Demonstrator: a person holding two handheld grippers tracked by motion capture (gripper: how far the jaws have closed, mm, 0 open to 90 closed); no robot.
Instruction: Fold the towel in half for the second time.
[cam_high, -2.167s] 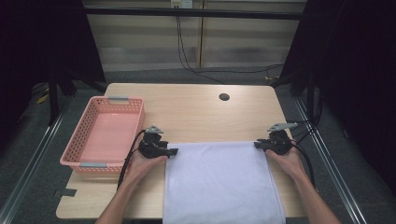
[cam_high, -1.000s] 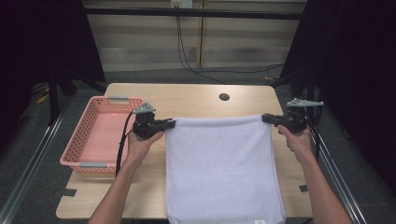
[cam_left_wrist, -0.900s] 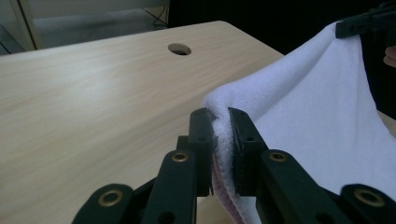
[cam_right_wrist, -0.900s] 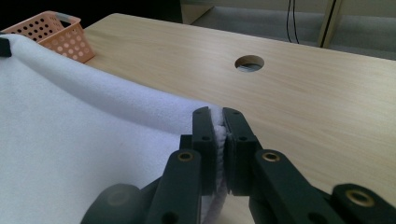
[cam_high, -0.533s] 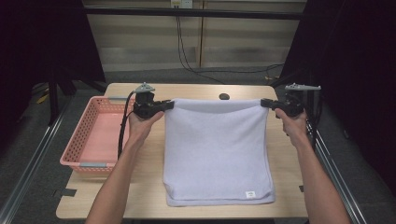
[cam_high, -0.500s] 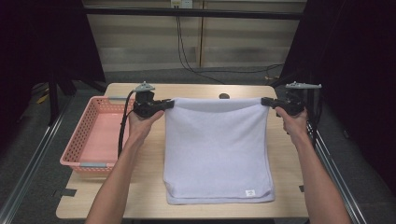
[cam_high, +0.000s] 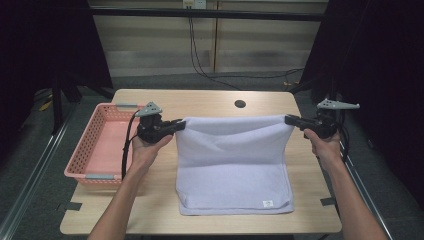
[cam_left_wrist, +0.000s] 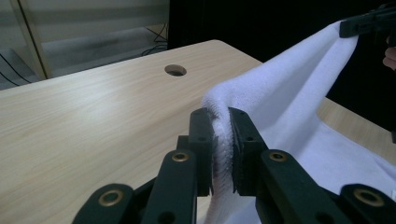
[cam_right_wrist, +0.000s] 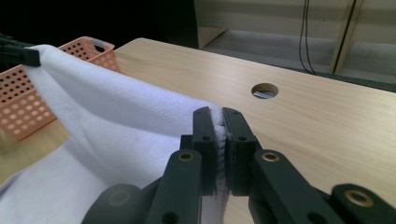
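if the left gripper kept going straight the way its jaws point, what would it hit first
Probably the right gripper. The left gripper, shut on one top corner of the white terry towel, points along the towel's raised upper edge toward the opposite corner, which the right gripper clamps. Depth is unclear, so it might pass just beside it.

Legible text, brands, numbers, signs: none.

Item noted: one small white label (cam_high: 268, 203), sewn on the towel (cam_high: 233, 165) near its lower right corner, in the high view. It carries a faint mark, too small to make out as letters or a logo.
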